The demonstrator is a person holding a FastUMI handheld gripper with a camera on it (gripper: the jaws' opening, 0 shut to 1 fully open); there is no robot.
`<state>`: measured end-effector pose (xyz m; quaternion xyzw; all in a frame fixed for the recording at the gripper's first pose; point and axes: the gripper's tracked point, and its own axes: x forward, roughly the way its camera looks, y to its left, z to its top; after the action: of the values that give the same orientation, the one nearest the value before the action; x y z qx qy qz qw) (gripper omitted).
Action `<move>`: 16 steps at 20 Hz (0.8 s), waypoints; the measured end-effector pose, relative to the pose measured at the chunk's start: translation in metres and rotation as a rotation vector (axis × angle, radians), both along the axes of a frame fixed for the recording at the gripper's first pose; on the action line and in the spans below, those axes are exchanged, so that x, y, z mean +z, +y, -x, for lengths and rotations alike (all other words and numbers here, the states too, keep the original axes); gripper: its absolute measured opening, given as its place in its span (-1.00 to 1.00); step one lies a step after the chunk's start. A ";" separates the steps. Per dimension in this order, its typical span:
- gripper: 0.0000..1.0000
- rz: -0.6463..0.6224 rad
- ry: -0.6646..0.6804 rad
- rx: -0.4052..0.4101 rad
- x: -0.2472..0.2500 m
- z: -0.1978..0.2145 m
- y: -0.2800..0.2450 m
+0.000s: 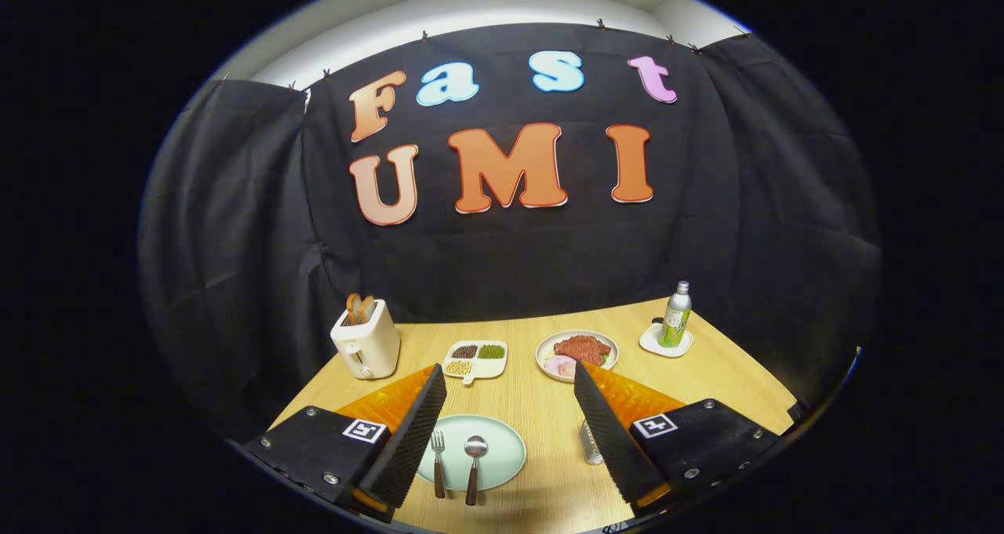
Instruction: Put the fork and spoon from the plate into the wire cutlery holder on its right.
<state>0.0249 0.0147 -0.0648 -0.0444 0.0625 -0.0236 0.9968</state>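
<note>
A pale green plate lies on the wooden table between my two fingers. On it rest a fork and a spoon, side by side, both with dark brown handles pointing toward me. The wire cutlery holder stands to the plate's right, mostly hidden behind my right finger. My gripper hovers above the table, open wide, with nothing between its fingers.
Beyond the plate sit a white sectioned dish of beans, a plate of meat, a white toaster with bread at the far left, and a bottle on a white coaster at the far right.
</note>
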 end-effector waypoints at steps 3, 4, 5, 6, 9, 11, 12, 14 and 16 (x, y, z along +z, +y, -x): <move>0.97 0.043 0.078 -0.004 -0.039 -0.014 0.009; 0.97 0.055 0.105 -0.007 -0.053 -0.017 0.010; 0.97 0.055 0.132 -0.004 -0.066 -0.020 0.013; 0.98 0.053 0.159 -0.001 -0.080 -0.023 0.017; 0.97 0.069 0.239 0.003 -0.119 -0.030 0.020; 0.97 0.074 0.289 0.007 -0.143 -0.032 0.021; 0.97 0.076 0.310 0.007 -0.153 -0.034 0.021; 0.97 0.103 0.347 0.007 -0.172 -0.038 0.018; 0.98 0.115 0.392 0.010 -0.192 -0.041 0.017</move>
<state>0.0655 0.0316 -0.2567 -0.1052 0.2536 -0.0130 0.9615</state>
